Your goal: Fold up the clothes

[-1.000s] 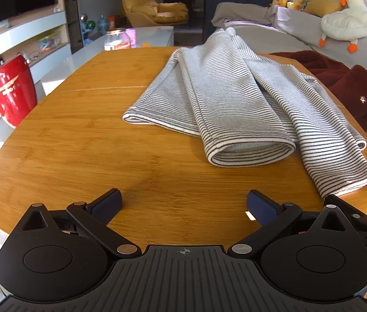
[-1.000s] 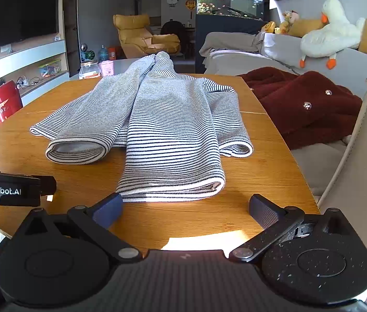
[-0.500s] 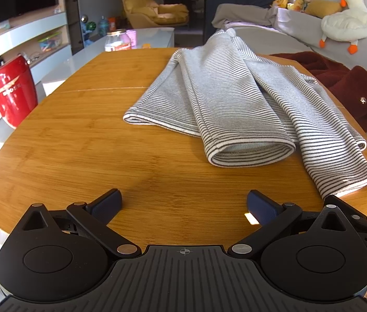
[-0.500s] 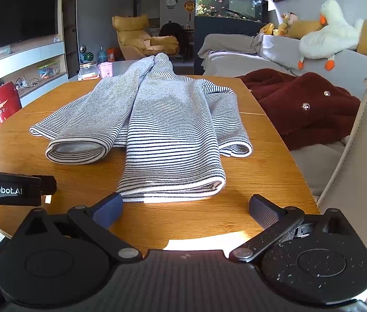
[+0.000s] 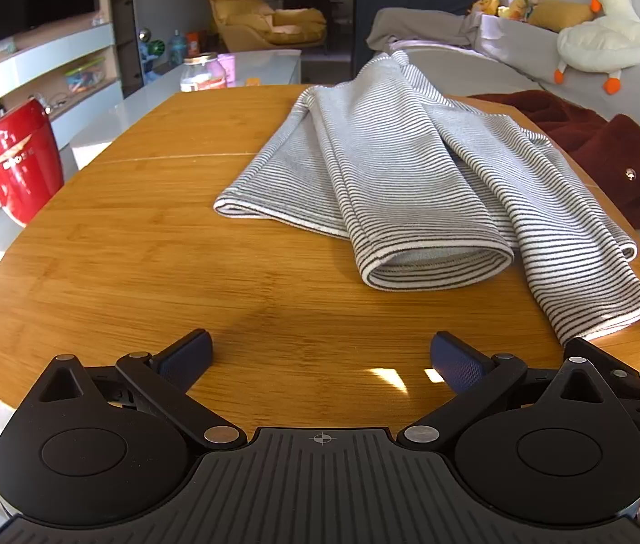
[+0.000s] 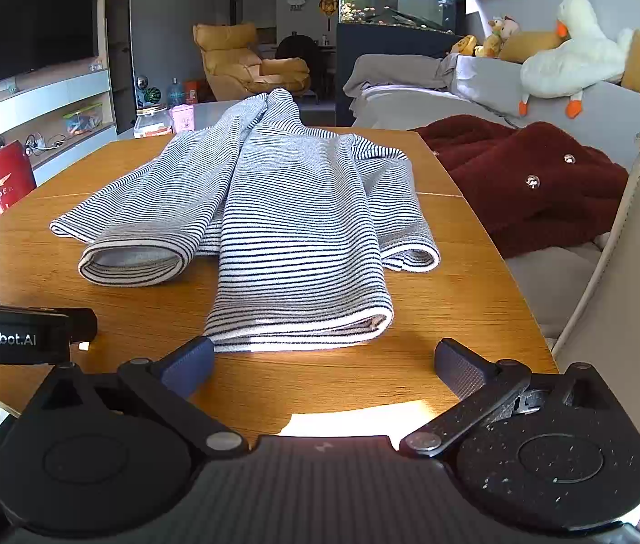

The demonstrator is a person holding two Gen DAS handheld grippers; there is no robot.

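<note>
A grey-and-white striped garment lies on the wooden table, its two long sections folded in toward me. It also shows in the right wrist view. My left gripper is open and empty, low over bare wood, short of the left rolled hem. My right gripper is open and empty, just in front of the right hem, its left finger close to the cloth edge. The left gripper's body shows at the left in the right wrist view.
A dark red fleece garment lies on the sofa right of the table. A beige chair back stands at the near right. A red appliance sits left, beyond the table edge. A plush duck rests on the sofa back.
The right gripper has crept slightly toward the garment's near hem. The left gripper and the garment have barely moved.
</note>
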